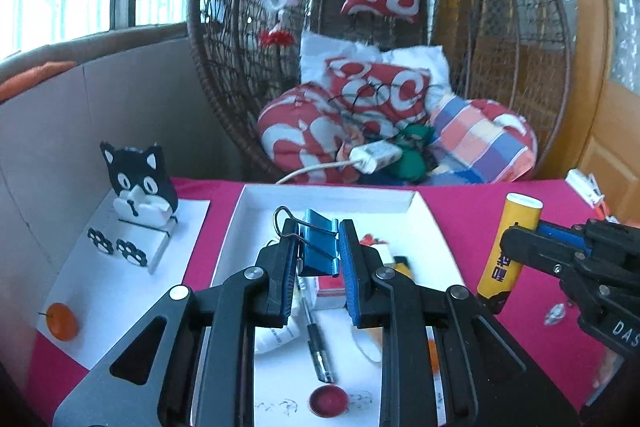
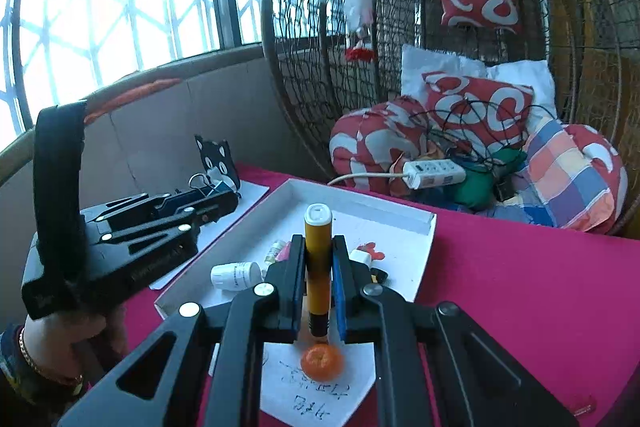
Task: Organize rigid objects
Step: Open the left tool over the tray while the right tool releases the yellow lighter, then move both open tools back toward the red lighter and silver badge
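Item: sorting of rigid objects into a white tray [image 1: 430,215] on a bench covered in magenta cloth [image 2: 520,287]

Left gripper [image 1: 318,247]: fingers clamped on a blue binder clip [image 1: 316,241], held in the air above the tray's middle

Right gripper [image 2: 318,267]: fingers clamped on a yellow tube with white cap [image 2: 318,251], upright, held over the tray's near edge

Already in the tray: a black pen [image 1: 318,343], a white bottle lying on its side [image 2: 236,275], a red round lid [image 1: 328,401], a small red-and-white box [image 1: 330,291], other small pieces too blurred to name

Outside the tray: an orange fruit [image 2: 322,361] on a written paper sheet just in front of the tray; a second orange fruit [image 1: 62,321] on white paper left of the tray; a cat-shaped stand [image 1: 140,183] further back on that paper

Progress, as judged: partly done; several things lie in the tray, two are in hand and not yet set down

Left wrist view only: the pen, the red lid, the second fruit, the paw prints on the stand's base

Right wrist view only: the writing on the sheet, the person's left hand [image 2: 72,335] under its gripper, the power strip [image 2: 434,173] seen whole on the cushions behind the tray
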Demonstrator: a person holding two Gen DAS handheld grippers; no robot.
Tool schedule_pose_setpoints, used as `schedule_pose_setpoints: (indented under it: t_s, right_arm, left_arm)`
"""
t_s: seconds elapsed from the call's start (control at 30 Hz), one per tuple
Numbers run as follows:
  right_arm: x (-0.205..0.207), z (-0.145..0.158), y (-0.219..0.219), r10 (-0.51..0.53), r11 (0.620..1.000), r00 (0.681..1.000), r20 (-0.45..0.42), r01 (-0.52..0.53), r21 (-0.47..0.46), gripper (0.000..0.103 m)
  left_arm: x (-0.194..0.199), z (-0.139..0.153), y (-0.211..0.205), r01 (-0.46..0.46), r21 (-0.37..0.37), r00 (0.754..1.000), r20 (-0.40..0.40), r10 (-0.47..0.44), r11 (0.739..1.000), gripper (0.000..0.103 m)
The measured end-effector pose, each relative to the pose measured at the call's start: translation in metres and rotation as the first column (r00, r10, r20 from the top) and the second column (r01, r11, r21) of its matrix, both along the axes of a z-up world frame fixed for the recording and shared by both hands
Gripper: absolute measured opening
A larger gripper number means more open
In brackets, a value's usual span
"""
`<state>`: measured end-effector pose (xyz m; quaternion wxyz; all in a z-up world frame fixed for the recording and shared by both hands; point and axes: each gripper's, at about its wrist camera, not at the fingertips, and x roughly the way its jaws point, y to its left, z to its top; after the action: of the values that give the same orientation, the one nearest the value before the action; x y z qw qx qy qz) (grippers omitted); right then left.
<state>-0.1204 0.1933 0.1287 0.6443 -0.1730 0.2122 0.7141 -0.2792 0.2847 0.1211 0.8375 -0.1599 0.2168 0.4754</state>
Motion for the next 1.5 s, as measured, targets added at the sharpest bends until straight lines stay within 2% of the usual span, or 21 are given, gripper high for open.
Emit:
schedule_pose_setpoints:
  t_s: [0.27,0.43,0.5,0.53,0.57,0.6,0.63,0.7,0.9,1.07,1.17,1.2,1.3,1.4,1.5]
  right_arm:
    - [-0.009,-0.037,0.034,-0.022,0.997,0.999,0.046,0.026,-0.077,0.011]
    - [-0.010,-0.051,0.043,-0.056,0.994,0.997,0.057,0.062,-0.095,0.012]
    - [-0.013,-0.053,0.041,-0.056,0.994,0.996,0.075,0.063,-0.091,0.013]
    - [-0.014,-0.054,0.042,-0.056,0.994,0.995,0.084,0.064,-0.089,0.016]
    - [-0.015,-0.054,0.041,-0.057,0.994,0.994,0.092,0.065,-0.085,0.020]
    - [-0.016,-0.054,0.040,-0.059,0.995,0.994,0.093,0.067,-0.080,0.040]
    - [-0.015,-0.054,0.039,-0.060,0.995,0.994,0.088,0.067,-0.075,0.073]
    - [-0.013,-0.051,0.031,-0.073,0.996,0.995,0.068,0.076,-0.038,0.102]
    - [0.002,-0.038,0.015,-0.113,0.993,0.993,0.023,0.113,0.017,0.103]
    - [0.014,-0.025,-0.007,-0.175,0.981,0.985,0.009,0.173,0.082,0.103]
    - [0.025,-0.019,-0.028,-0.261,0.955,0.965,0.002,0.258,0.146,0.103]
    - [0.032,-0.018,-0.034,-0.303,0.942,0.953,-0.004,0.300,0.152,0.103]
    - [0.062,-0.020,-0.044,-0.408,0.909,0.913,0.002,0.406,0.090,0.103]
    - [0.099,-0.023,-0.067,-0.455,0.886,0.890,-0.040,0.457,0.083,0.103]
    - [0.144,-0.025,-0.096,-0.504,0.859,0.860,-0.073,0.508,0.060,0.103]
  left_arm:
    - [0.008,-0.022,0.022,-0.051,-0.042,0.996,-0.069,0.048,0.998,0.020]
    - [0.012,-0.030,0.026,-0.058,-0.082,0.996,-0.068,0.053,0.995,0.021]
    - [0.013,-0.031,0.025,-0.055,-0.081,0.996,-0.070,0.049,0.995,0.029]
    - [0.012,-0.031,0.023,-0.058,-0.072,0.996,-0.068,0.053,0.996,0.054]
    - [0.012,-0.031,0.022,-0.067,-0.064,0.996,-0.067,0.063,0.996,0.088]
    - [0.010,-0.029,0.021,-0.082,-0.048,0.995,-0.061,0.079,0.995,0.098]
    - [0.008,-0.028,0.019,-0.093,-0.034,0.994,-0.054,0.091,0.995,0.103]
    - [0.003,-0.024,0.018,-0.113,-0.020,0.993,-0.047,0.112,0.993,0.103]
    - [-0.010,-0.014,0.013,-0.153,-0.016,0.988,-0.007,0.152,0.988,0.103]
    - [-0.024,0.000,-0.006,-0.166,-0.001,0.979,0.117,0.165,0.986,0.103]
    - [-0.024,0.012,-0.022,-0.152,0.031,0.974,0.175,0.144,0.988,0.103]
    - [-0.021,0.016,-0.026,-0.138,0.041,0.975,0.183,0.128,0.990,0.103]
    - [-0.005,0.022,-0.040,-0.076,0.058,0.980,0.186,0.064,0.995,0.103]
    - [0.022,0.020,-0.057,0.036,0.040,0.983,0.176,-0.043,0.999,0.103]
    - [0.057,0.010,-0.075,0.186,0.004,0.970,0.155,-0.185,0.982,0.103]
